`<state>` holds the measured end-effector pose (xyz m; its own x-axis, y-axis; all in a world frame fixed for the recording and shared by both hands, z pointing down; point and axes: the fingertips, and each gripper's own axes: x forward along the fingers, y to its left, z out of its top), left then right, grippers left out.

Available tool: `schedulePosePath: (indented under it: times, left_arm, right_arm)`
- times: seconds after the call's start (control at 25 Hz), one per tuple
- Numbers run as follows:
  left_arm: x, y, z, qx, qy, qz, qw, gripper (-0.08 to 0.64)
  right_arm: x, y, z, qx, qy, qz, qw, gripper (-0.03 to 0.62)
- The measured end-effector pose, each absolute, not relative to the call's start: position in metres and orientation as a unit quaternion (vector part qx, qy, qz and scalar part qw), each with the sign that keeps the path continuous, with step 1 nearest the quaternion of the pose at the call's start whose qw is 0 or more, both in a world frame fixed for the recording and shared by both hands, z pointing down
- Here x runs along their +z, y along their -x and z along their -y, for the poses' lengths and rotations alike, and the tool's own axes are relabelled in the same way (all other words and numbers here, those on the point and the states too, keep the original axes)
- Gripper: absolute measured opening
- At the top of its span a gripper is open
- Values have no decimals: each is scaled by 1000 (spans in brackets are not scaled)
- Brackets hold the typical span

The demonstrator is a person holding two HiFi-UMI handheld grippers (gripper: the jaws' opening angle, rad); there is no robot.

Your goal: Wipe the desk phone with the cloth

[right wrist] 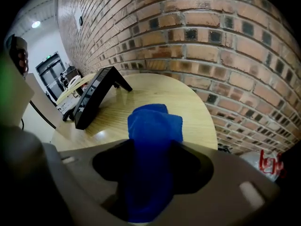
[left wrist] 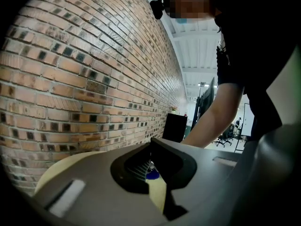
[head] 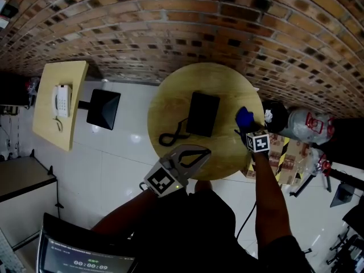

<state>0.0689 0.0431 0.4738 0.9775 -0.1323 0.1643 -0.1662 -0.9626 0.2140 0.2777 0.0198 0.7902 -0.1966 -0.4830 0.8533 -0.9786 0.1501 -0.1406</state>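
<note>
A black desk phone lies in the middle of a round wooden table, with its cord looped toward the front. In the right gripper view the phone stands propped at the left. A folded blue cloth sits at the table's right edge between the jaws of my right gripper. There the cloth has dark gaps on both sides, so the right gripper is open. My left gripper hovers at the front edge, shut and empty, its tips meeting.
A brick wall runs behind the table. A small square table with a white phone stands at the left, a black stand beside it on the floor. Bags and boxes crowd the right. A screen sits at bottom left.
</note>
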Motion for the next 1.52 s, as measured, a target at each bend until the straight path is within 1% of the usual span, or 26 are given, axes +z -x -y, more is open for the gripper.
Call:
schedulePosePath:
  times: [0.12,0.2,0.32,0.4,0.56,0.72,0.92,0.96,1.0,1.08,1.24,1.52]
  left_arm:
    - [475,-65,-42,75,-988,76,113,2]
    - [476,-60,-41,73,-989,74,109,2]
    - [473,-57,-37,68,-989,78,106,1]
    - [470,-58,-34,68,-989,81,106,2]
    - [454,-56,-37,59,-990,81,102,2]
    - [436,-52,-40,48,-992,75,89,2]
    - [414,-40,-35,30,-992,83,88,2]
    - [407,-37,-34,26,-992,85,88,0]
    - [400,-33,-35,21,-992,85,88,1]
    - [387,-27,-40,15,-993,82,85,2]
    - [370,-16,-53,15,-995,73,65,2]
    - [361,-19,-55,2,-996,69,56,2]
  right_arm:
    - [791,-280,-16,366,-541,676,341,296]
    - [789,-279,-13,364,-545,675,340,319]
    - [774,-277,-7,349,-548,686,328,325]
    - [754,-272,-1,336,-545,704,308,325]
    - [680,-240,4,294,-530,761,231,324]
    - [583,-180,-3,240,-490,828,129,324]
    - [470,-113,-29,159,-457,874,34,313]
    - [453,-102,-35,146,-452,880,26,300]
    - [440,-92,-41,129,-448,884,28,256]
    - [417,-73,-53,93,-440,892,43,127]
    - [382,-45,-69,68,-429,900,39,4]
    - [369,-43,-71,57,-438,896,37,0]
